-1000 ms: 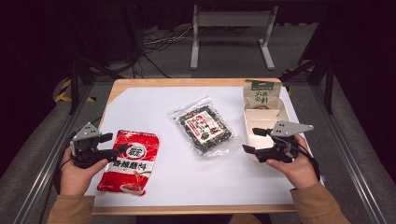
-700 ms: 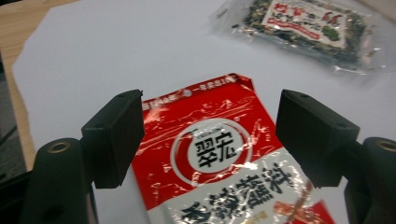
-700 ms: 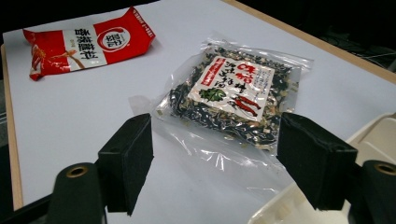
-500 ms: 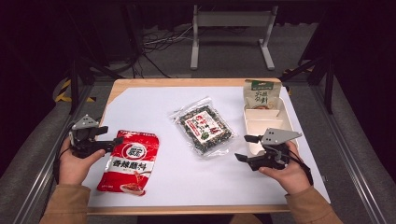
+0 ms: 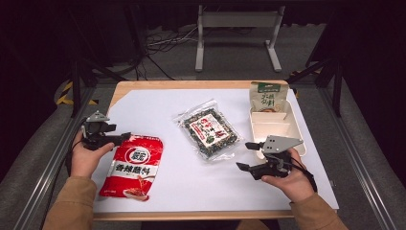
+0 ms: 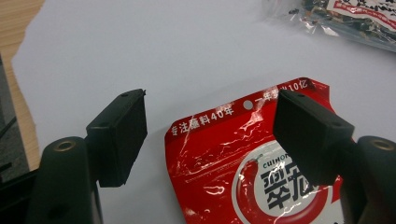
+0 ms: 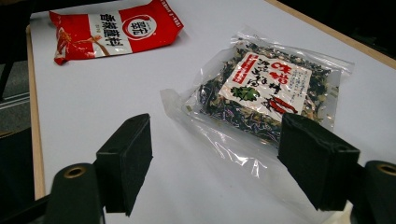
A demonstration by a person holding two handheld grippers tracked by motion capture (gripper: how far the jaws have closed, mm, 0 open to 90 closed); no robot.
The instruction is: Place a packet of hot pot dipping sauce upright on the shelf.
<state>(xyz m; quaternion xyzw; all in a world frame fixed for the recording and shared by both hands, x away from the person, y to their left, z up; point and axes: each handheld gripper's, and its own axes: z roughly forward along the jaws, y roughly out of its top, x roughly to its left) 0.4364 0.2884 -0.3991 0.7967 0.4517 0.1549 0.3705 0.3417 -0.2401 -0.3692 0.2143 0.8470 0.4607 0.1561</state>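
A red snack bag (image 5: pixel 133 165) lies flat at the table's left front, and its top edge (image 6: pixel 247 140) sits just beyond my left jaws. My left gripper (image 5: pixel 120 138) is open at that bag's upper left corner, holding nothing (image 6: pixel 210 121). A clear bag of dark dried mix (image 5: pixel 209 132) with a red-and-white label lies mid-table; in the right gripper view the clear bag (image 7: pixel 266 88) is ahead and to the right. My right gripper (image 5: pixel 246 155) is open near that bag's lower right corner, with nothing between its jaws (image 7: pixel 215 158).
A cream divided tray (image 5: pixel 275 127) stands at the right, just behind my right hand, and a green-topped pouch (image 5: pixel 266 96) leans at its far end. White paper (image 5: pixel 191 187) covers the wooden table. A metal stand (image 5: pixel 238 33) and cables lie on the floor beyond.
My right gripper has come back toward the front edge and a little left, away from the tray. My left gripper has shifted slightly away from the front, at the red bag's top corner.
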